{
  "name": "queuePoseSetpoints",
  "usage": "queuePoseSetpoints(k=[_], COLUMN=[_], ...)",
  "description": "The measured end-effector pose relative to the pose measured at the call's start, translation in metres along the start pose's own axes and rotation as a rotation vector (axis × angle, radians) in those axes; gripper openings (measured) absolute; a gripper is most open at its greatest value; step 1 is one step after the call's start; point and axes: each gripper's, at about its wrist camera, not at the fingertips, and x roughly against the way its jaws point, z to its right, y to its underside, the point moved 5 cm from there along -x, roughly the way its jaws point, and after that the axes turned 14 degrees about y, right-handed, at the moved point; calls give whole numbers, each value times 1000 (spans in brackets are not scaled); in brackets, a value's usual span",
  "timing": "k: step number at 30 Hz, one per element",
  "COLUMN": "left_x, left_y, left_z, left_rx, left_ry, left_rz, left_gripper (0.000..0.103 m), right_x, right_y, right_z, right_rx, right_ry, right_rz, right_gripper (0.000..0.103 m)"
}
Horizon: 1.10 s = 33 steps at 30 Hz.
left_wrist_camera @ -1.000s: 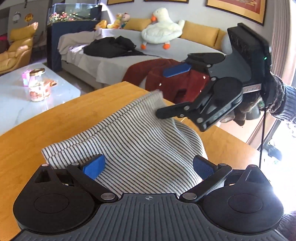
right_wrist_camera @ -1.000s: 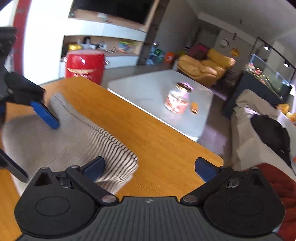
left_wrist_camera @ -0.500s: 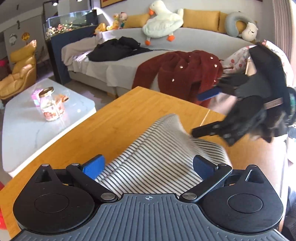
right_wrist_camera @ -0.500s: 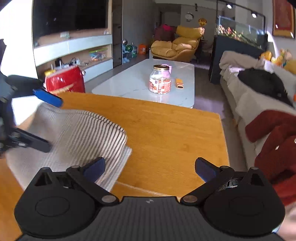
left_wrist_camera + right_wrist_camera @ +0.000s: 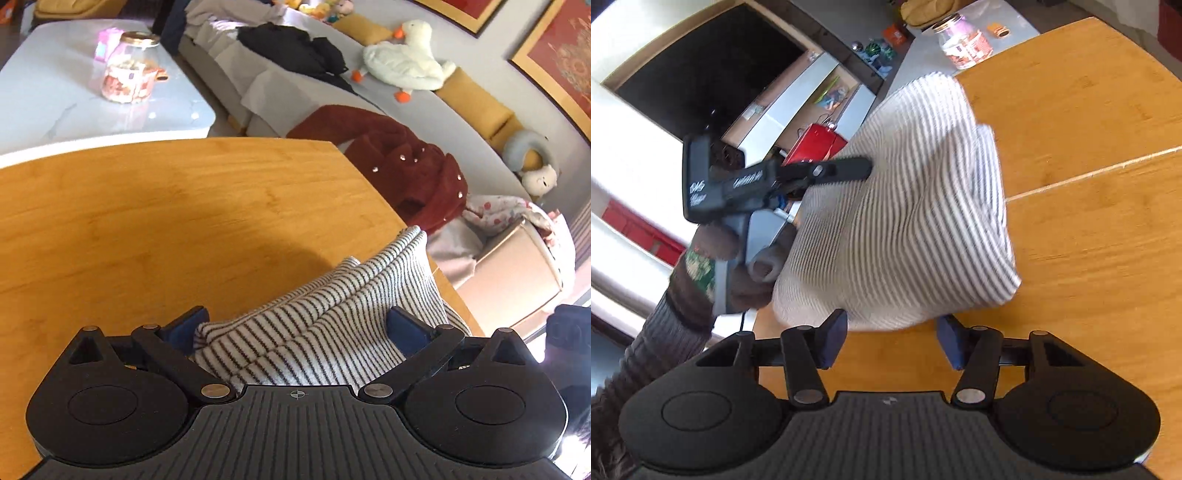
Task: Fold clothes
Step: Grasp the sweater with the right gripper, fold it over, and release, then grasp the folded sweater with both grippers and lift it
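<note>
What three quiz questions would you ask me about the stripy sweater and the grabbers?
1. True or false: the striped sweater lies on the wooden table.
2. What sits between the fingers of the left gripper? A: the sweater. B: a jar. C: nothing.
3. Fill in the gap: the right gripper is ____ and has no cloth between its fingers.

Key: 1 true; 2 A; 3 open.

Bare wooden table left of the striped garment; nothing blocks there
</note>
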Motion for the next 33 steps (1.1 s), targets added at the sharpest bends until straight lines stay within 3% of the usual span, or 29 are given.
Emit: queuePoseSetpoints(k=[4,10,15,18,21,25,26,27,31,32,33], left_x=[14,27,20,13,14,37,47,57,93,97,99], left_y=[17,56,94,114,127,135,136,135,134,134,134], left_z=[6,34,75,97,110,114,112,108,90,87,86], left_rx=[-15,14,-20,-39,-35,-17,-7,6,19,20,36], left_ry=[-82,-70,-23,24,68,82,63,-10,-464,-534,-554], left_rz=[-22,17,37,36,41,106,141,183,324,341,351], left_gripper=[103,103,103,103,103,103,103,103,103,103,103], right_x=[5,5,15,25,37,51,55,58,44,38,31], right_y=[-26,-46,-53,-50,-44,-23,-15,-5,40,46,51], right_z=[3,1,6,5,-5,-38,-48,-58,-97,-101,-105], right_rx=[87,207,265,287,335,472,513,557,729,761,790], right_ry=[140,322,439,458,444,406,398,382,316,326,343], right_rz=[109,227,301,325,353,435,464,492,513,519,524], right_gripper=[59,71,71,72,82,84,84,84,84,84,84])
